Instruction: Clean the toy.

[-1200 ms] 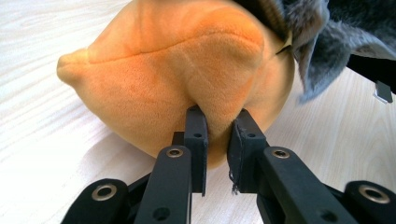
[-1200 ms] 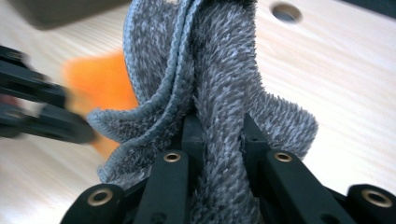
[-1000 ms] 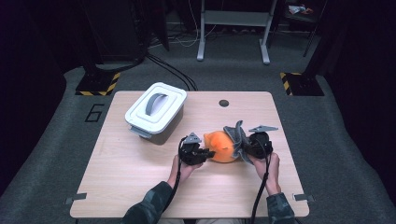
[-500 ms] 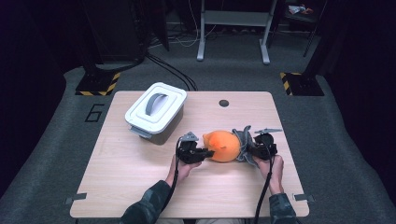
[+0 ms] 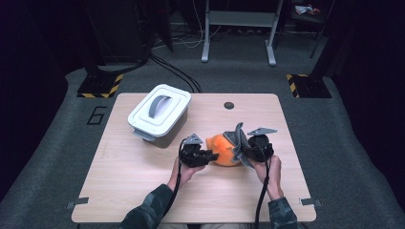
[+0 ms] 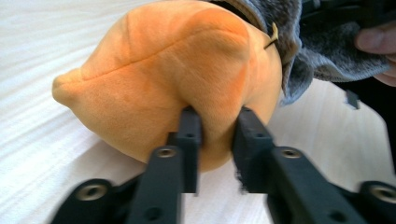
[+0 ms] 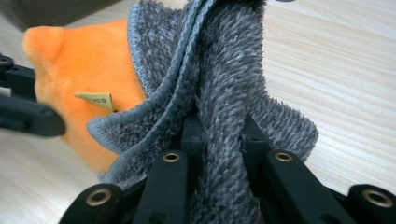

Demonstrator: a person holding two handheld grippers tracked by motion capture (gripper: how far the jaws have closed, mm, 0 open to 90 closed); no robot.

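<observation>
Seen from the high view, a soft orange plush toy (image 5: pixel 220 150) lies near the middle of the pale wooden table (image 5: pixel 143 191), with a fuzzy grey cloth (image 5: pixel 238 141) draped over its right side. The left gripper (image 5: pixel 209 155) touches the toy's left flank, and the right gripper (image 5: pixel 244 149) meets the cloth from the right. A white lidded plastic box with a grey handle (image 5: pixel 159 113) stands farther back on the left, apart from the work.

Along the left gripper view, the two black fingers (image 6: pixel 189 133) are set narrowly apart with a fold of orange plush between them; they have just been opening, and the pads look barely in contact, so the pinch seems to be letting go.

Along the right gripper view, the fingers (image 7: pixel 192 135) are clamped nearly together on a thick bunch of grey cloth, and a small tan tag (image 7: pixel 95 100) shows on the toy beside it.

The risk I judge likeliest: with the left hold loosening, a pull on the cloth could drag or roll the light toy along instead of freeing it, or the bunched pile could slip out of the right fingers
</observation>
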